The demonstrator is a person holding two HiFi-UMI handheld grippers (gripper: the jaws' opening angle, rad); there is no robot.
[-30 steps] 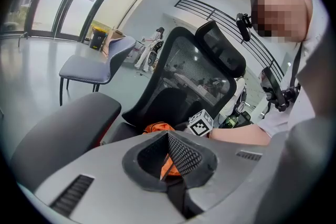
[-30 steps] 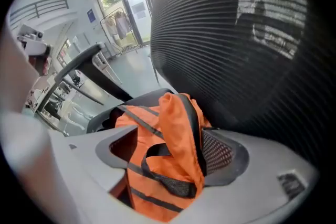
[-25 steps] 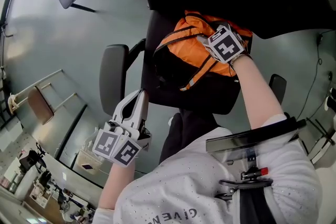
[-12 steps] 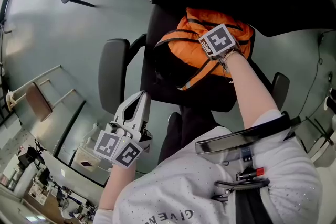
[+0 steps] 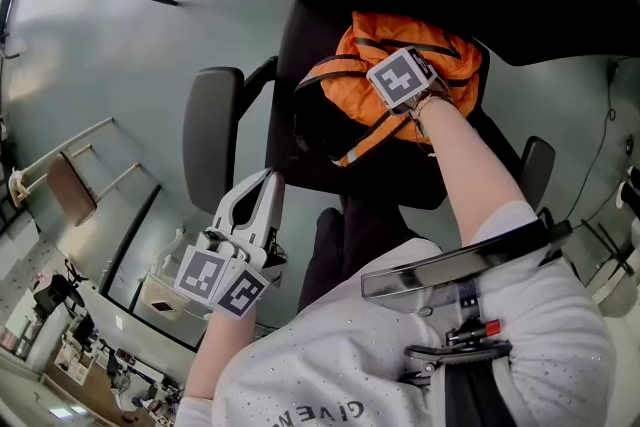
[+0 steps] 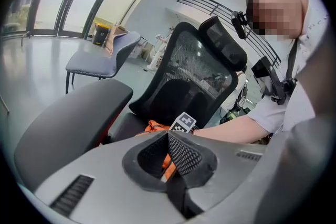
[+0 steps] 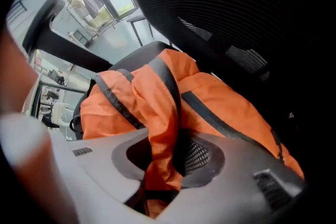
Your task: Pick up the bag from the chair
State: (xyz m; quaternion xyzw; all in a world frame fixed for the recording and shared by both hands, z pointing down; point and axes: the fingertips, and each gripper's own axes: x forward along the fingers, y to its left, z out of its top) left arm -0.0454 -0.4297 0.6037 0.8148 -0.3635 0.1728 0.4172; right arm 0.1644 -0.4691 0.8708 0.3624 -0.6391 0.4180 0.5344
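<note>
1. The left gripper (image 5: pixel 262 198) hangs low beside the armrest (image 5: pixel 208 147), well apart from the bag. Its jaws are drawn together at the tips and nothing is between them.
2. The orange bag (image 5: pixel 455 60) lies on the seat of the black chair (image 5: pixel 380 180), against its backrest.
3. The right gripper (image 7: pixel 168 160) points down onto the bag. Its jaws have just been closing, and they pinch a fold of the orange fabric with a dark strap.

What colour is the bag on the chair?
Orange bag with dark straps, clearest in right gripper view.
</note>
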